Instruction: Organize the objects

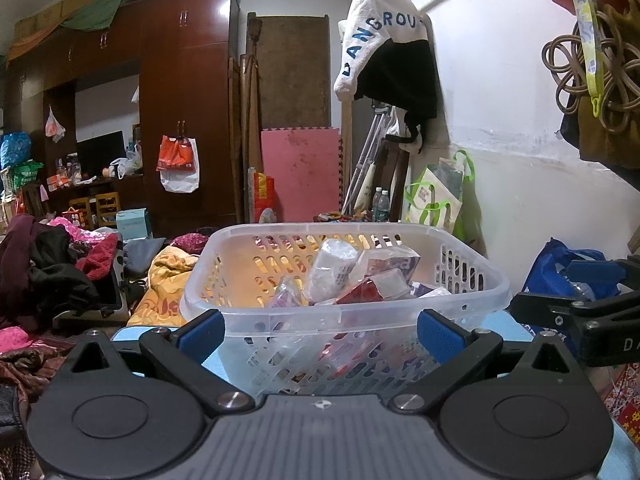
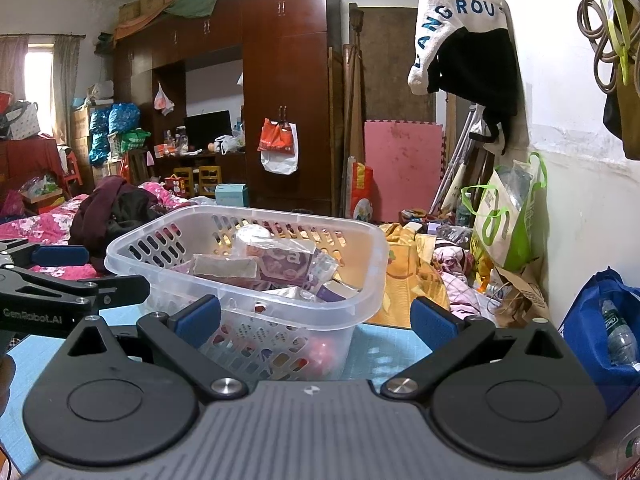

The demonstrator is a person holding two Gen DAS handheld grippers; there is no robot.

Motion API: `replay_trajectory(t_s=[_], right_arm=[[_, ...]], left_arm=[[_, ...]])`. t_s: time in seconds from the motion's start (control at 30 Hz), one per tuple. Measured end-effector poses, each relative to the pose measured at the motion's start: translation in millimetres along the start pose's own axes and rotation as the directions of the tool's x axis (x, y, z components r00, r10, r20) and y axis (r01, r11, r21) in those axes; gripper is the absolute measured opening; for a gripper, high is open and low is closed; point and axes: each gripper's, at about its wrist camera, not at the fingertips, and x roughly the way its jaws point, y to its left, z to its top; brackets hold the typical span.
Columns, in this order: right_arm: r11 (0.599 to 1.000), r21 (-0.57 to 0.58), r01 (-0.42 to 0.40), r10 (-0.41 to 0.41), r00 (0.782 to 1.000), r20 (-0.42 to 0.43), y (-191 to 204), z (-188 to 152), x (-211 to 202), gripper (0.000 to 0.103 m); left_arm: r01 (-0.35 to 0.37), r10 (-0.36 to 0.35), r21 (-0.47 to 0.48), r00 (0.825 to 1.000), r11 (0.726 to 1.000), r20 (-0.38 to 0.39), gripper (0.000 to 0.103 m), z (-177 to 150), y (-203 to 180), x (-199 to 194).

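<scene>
A clear plastic basket [image 1: 280, 314] with slotted walls stands on a light blue table and holds several wrapped packets [image 1: 362, 276]. My left gripper [image 1: 320, 334] is open and empty, its blue pads either side of the basket's near wall. In the right wrist view the basket [image 2: 372, 248] sits ahead and to the left, with packets [image 2: 280, 266] inside. My right gripper [image 2: 316, 320] is open and empty, just in front of the basket's near right corner. The right gripper shows at the right edge of the left view [image 1: 592, 292], and the left gripper at the left edge of the right view [image 2: 60, 276].
A blue bag [image 2: 608, 332] with a water bottle stands right of the table by the white wall. A bed with heaped clothes [image 1: 52, 264] and a yellow blanket [image 2: 412, 276] lies behind. A dark wardrobe [image 1: 184, 100] and pink foam mat [image 1: 302, 172] stand at the back.
</scene>
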Motion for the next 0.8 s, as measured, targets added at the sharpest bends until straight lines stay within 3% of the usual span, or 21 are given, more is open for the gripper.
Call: replay_trajectory(t_s=[0.8], right_arm=[[1.000, -0.001, -0.012, 0.012, 1.000, -0.004, 2.3, -0.3, 1.5, 0.103]], left_arm=[[0.014, -0.014, 0.003, 1.000, 1.000, -0.023, 0.103, 0.1, -2.5, 4.9]])
